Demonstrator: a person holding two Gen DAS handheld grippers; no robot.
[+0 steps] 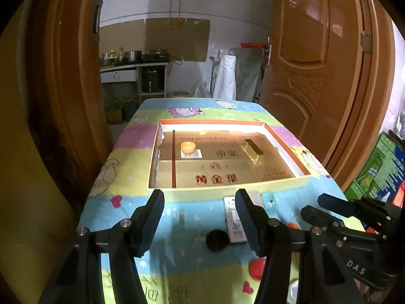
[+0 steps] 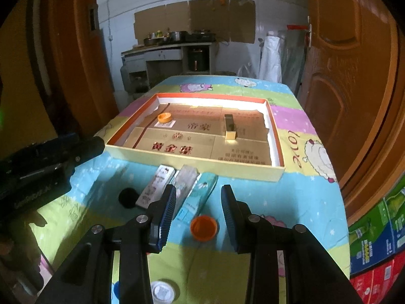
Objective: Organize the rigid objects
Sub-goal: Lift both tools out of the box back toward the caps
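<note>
1. Left gripper (image 1: 200,219): jaws apart, empty; a careless descent could knock the black cap (image 2: 128,197).
2. Three slim boxes (image 2: 177,192), packed side by side before the tray (image 2: 192,163), invite a double grab.
3. Right gripper (image 2: 198,214): jaws apart over the orange cap (image 2: 203,228), which may skid.
</note>
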